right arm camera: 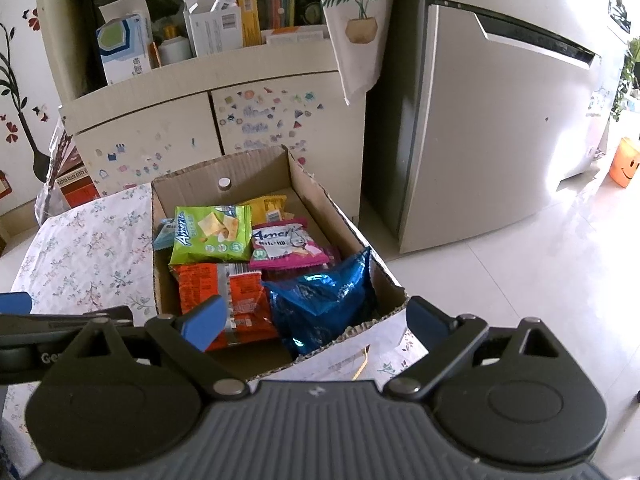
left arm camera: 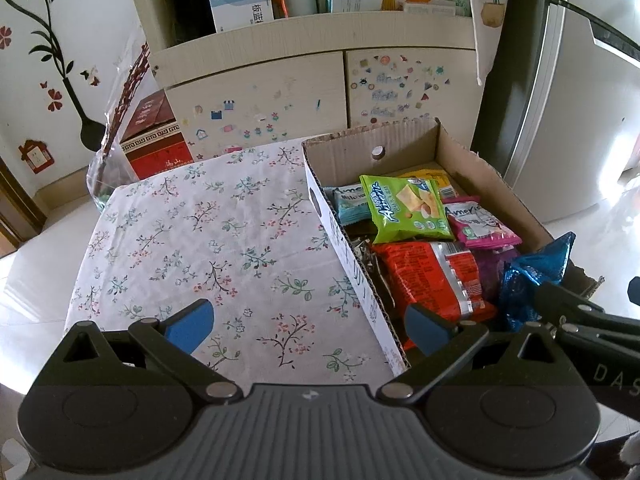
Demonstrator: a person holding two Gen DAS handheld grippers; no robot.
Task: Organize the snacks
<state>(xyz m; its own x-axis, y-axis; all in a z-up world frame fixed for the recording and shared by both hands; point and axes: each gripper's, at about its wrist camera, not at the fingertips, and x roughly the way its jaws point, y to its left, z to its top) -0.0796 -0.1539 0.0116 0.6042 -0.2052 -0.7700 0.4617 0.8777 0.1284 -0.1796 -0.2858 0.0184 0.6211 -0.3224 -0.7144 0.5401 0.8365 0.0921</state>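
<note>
A cardboard box (left arm camera: 400, 140) (right arm camera: 256, 166) stands on the right part of a table with a floral cloth (left arm camera: 208, 240) (right arm camera: 88, 256). Inside lie a green snack bag (left arm camera: 404, 208) (right arm camera: 210, 234), a pink bag (left arm camera: 480, 224) (right arm camera: 284, 246), a red-orange bag (left arm camera: 428, 276) (right arm camera: 216, 288), a shiny blue bag (left arm camera: 532, 276) (right arm camera: 324, 296), a light blue pack (left arm camera: 348, 204) and a yellow pack (right arm camera: 268, 206). My left gripper (left arm camera: 308, 326) is open and empty over the box's left wall. My right gripper (right arm camera: 314, 322) is open and empty above the box's near end, over the blue bag.
A cream cabinet (left arm camera: 320, 80) (right arm camera: 208, 120) with stickers and cluttered shelves stands behind the table. A fridge (right arm camera: 500, 100) is to the right. A red box (left arm camera: 154, 140) and a glass vase (left arm camera: 106, 176) sit at the left. An orange bucket (right arm camera: 626, 164) is far right.
</note>
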